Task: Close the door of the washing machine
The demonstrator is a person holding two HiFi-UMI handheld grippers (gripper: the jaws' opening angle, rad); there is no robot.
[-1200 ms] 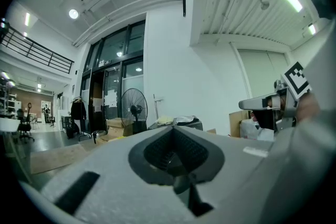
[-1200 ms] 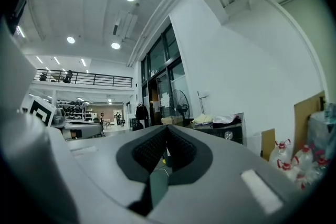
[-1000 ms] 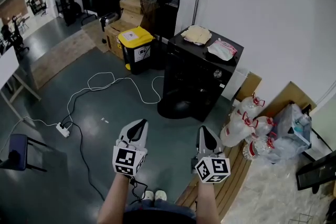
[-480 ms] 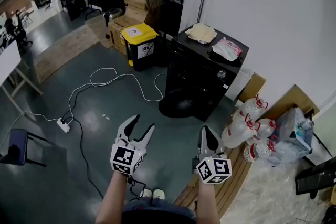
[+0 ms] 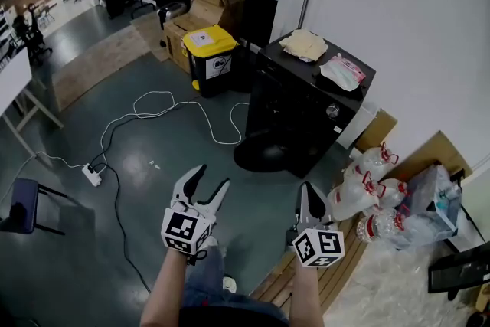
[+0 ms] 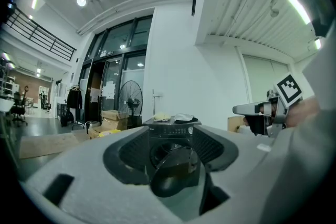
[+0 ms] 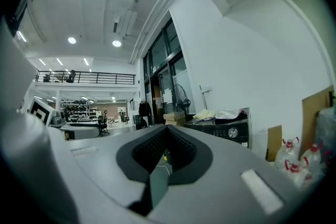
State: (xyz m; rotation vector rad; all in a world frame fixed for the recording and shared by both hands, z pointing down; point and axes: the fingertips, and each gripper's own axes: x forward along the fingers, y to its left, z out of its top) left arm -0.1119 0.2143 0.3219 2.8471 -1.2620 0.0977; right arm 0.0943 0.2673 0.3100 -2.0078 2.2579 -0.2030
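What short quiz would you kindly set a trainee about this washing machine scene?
1. True or false: the door of the washing machine stands open.
2. The bin beside the machine has a lid that is: A red, B yellow, C green?
3. How many items lie on top of the machine?
Key: 1 true. 2 B. 3 two: a cloth and a packet.

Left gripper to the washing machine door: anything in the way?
Only bare floor, per the head view. The left gripper, jaws opening and empty, faces the open door directly.
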